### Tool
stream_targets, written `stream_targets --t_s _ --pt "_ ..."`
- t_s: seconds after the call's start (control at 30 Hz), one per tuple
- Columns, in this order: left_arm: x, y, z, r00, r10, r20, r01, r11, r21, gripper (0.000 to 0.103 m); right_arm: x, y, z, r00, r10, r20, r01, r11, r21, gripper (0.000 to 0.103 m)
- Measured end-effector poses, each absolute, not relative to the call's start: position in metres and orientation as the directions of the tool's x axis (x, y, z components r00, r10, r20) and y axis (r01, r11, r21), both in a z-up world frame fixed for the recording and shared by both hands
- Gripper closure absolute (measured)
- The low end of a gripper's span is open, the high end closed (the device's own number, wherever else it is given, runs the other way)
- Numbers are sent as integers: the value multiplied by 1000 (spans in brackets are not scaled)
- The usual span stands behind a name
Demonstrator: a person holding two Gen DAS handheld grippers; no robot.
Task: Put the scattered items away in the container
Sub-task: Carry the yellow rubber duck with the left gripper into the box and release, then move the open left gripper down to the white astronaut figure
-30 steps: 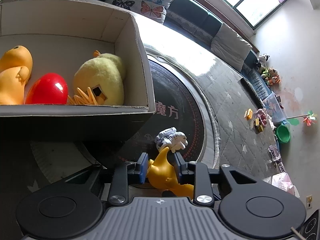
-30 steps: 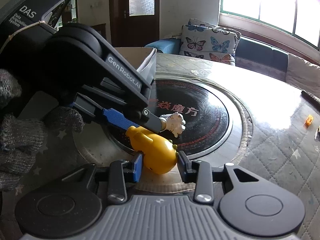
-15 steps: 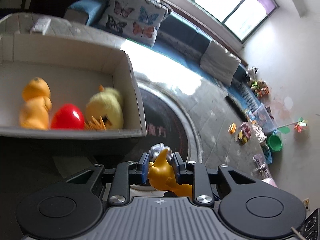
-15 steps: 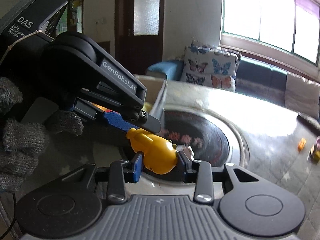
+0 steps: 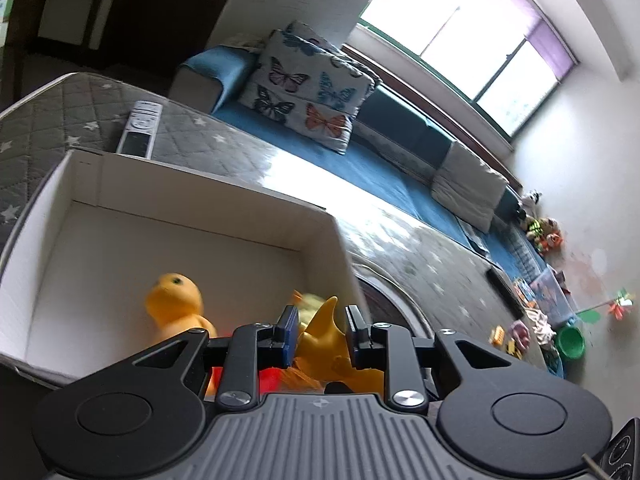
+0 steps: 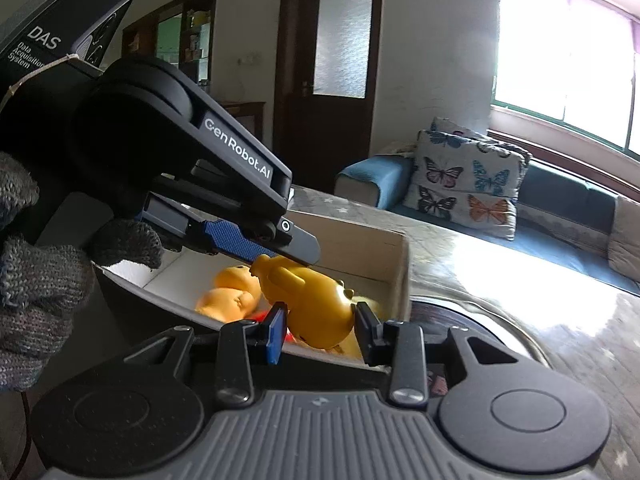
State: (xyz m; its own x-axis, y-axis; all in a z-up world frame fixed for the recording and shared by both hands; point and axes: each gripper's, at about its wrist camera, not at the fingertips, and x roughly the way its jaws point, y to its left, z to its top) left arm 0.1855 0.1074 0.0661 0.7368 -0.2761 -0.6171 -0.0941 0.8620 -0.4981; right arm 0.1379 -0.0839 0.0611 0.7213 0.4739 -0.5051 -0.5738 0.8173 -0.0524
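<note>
A yellow rubber toy is gripped by both grippers at once. My right gripper is shut on its round body, and my left gripper is shut on its pointed end. The toy hangs over the near rim of the open cardboard box. Inside the box lie an orange toy figure, a red ball and a yellow plush, mostly hidden behind my fingers. The left gripper's body fills the upper left of the right wrist view.
The box stands on a grey quilted table top with a black round inset. A remote control lies beyond the box. A blue sofa with butterfly cushions is behind. Toys and a green bucket litter the floor at right.
Both grippers have lifted the yellow toy off the black inset and carried it up and left over the box rim. The small white toy on the table has dropped out of view.
</note>
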Motion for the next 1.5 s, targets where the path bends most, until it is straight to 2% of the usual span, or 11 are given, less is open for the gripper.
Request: stream_targets --t_s 0.47,1.4,1.5 --pt "209 125 39 706 -300 -641 -129 836 -534 76 159 -64 44 709 440 -552 -559 827 -59 67" --pt "171 114 60 725 -282 -628 -107 856 -507 75 119 -92 60 744 437 -505 -531 846 -51 56" --pt "163 108 61 726 -281 -628 -95 863 -496 75 111 -99 61 750 434 -499 -523 851 -44 51"
